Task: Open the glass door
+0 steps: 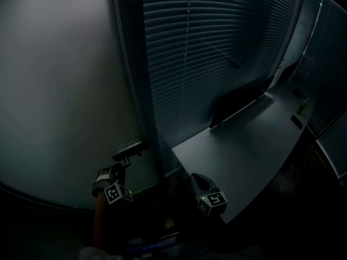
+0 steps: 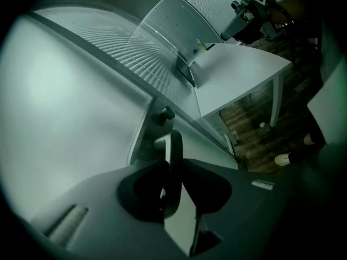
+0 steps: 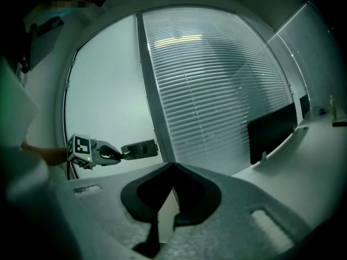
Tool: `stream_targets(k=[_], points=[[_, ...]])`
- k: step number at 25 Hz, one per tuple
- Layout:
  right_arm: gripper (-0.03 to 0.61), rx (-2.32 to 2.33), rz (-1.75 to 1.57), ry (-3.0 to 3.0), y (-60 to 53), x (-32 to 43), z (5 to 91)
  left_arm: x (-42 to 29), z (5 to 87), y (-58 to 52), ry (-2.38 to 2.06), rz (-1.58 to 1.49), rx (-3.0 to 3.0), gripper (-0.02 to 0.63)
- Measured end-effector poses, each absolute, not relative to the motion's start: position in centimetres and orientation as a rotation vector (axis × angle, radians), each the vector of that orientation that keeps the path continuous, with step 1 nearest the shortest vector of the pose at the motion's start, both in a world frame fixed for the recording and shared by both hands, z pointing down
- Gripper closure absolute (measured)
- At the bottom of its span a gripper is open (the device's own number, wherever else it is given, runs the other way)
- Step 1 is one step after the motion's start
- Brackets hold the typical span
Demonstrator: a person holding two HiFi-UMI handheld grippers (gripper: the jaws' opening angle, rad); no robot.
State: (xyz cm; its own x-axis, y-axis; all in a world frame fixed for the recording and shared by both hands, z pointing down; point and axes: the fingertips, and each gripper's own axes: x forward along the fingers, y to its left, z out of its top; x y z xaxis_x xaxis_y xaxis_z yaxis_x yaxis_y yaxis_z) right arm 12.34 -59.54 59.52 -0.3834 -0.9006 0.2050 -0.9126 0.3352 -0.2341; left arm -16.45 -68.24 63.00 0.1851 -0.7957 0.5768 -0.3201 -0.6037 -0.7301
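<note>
The left claw is clenched on the door handle. The dark lever stands upright between its jaws, and both press against it. From the right gripper view the same claw reaches in from the left and has the handle by its free end. The right claw is closed with its tips meeting and holds nothing. It hangs in the air just off the near corner of the tabletop, well apart from the handle.

The handle sits on the right edge of the glass door, low in the head view, just beside a dark upright post. The door is a broad pale pane and looks closed against that post. Right of the post, blinds cover the next pane down to the tabletop. The tabletop's near corner points into the narrow gap between the two claws. Below it there is wood floor and open room.

Further back a dark monitor stands on the tabletop against the blinds. The scene is very dim, and the small things at the tabletop's far end are too dark to name. The lower edge of the door is lost in shadow.
</note>
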Motion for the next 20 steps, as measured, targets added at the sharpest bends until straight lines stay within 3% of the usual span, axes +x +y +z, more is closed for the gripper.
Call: stream_targets(k=[20], points=[[0.577, 1.698, 0.440, -2.556, -55.9, 12.6, 57.1, -15.6, 63.0, -63.6, 1.051, -1.426, -2.069, 0.511]])
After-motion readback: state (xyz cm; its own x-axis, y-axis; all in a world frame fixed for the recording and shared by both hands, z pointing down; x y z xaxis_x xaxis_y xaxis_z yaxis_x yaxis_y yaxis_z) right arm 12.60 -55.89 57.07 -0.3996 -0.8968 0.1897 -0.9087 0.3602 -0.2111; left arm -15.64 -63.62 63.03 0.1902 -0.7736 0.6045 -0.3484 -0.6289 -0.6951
